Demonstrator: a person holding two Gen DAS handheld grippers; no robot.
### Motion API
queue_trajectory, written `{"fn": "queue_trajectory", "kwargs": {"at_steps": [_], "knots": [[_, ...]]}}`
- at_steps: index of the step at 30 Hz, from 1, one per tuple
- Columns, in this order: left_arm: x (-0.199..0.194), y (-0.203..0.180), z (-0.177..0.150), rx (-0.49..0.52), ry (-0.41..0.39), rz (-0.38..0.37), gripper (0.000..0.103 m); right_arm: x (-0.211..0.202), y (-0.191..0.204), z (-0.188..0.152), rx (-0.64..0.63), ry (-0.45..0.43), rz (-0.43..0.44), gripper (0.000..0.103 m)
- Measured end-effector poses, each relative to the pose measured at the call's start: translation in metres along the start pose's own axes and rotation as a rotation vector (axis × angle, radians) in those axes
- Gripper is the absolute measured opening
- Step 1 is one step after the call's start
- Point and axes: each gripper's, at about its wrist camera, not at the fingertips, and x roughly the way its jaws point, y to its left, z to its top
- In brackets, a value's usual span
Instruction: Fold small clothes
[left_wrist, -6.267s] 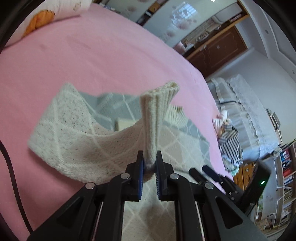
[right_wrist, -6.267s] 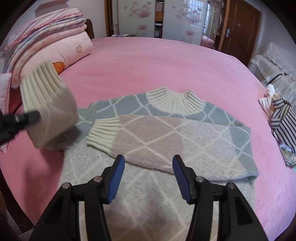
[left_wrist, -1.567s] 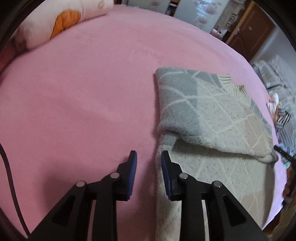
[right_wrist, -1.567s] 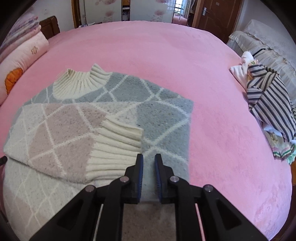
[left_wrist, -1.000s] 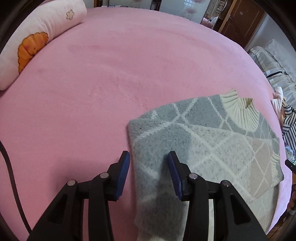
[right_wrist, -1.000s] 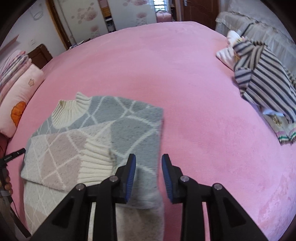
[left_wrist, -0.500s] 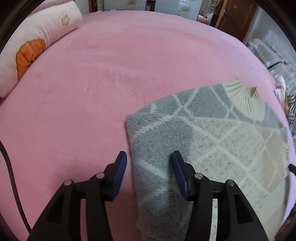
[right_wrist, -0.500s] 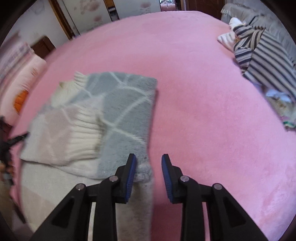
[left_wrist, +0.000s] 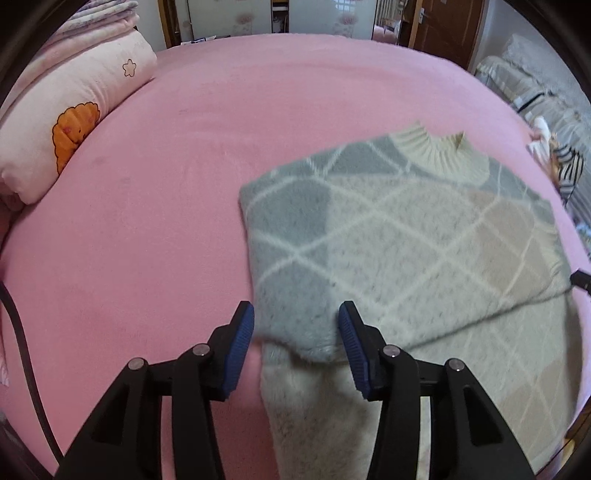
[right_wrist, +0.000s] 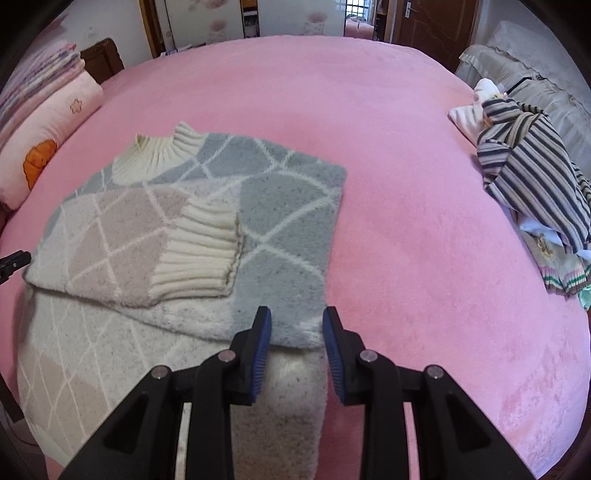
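Lying on pink bed (right_wrist: 388, 122): sweater (right_wrist: 280, 206), sleeves folded in. Closing left gripper (left_wrist: 295, 334) around its side edge, pads seemingly not yet touching. Hanging right gripper (right_wrist: 295, 334) part-open over opposite edge, gripping nothing. Needing both pinching level before lifting.

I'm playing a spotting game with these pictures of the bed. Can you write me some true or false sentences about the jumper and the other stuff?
1. The fuzzy grey and cream diamond-patterned sweater lies on a pink bed cover. True.
2. A ribbed cream sleeve cuff is folded across the sweater's front. True.
3. The right gripper is clamped on the ribbed cream collar. False: its fingers are apart, over the sweater's near right edge.
4. The heap of striped clothes sits on top of the sweater. False: it lies apart, at the bed's right side.
5. A pale pink pillow with an orange picture lies at the left. True.
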Motion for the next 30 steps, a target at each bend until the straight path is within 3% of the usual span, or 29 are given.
{"fn": "queue_trajectory", "kwargs": {"at_steps": [6, 9, 19, 24, 30], "knots": [[0.025, 0.008, -0.007, -0.066, 0.052, -0.004, 0.051, 0.009, 0.002, -0.008, -0.003, 0.012, -0.059, 0.029], [0.020, 0.006, -0.008, -0.087, 0.054, 0.004, 0.051, 0.003, 0.001, -0.012, 0.008, 0.018, -0.067, 0.029], [-0.084, -0.004, -0.040, -0.061, -0.056, 0.074, 0.052, -0.080, 0.005, -0.054, 0.011, -0.066, -0.009, 0.029], [-0.134, -0.010, -0.068, -0.097, -0.117, 0.093, 0.069, -0.124, 0.014, -0.086, -0.014, -0.105, 0.028, 0.029], [-0.168, -0.018, -0.108, -0.143, -0.146, 0.045, 0.070, -0.163, 0.030, -0.128, -0.050, -0.142, 0.057, 0.029]]}}
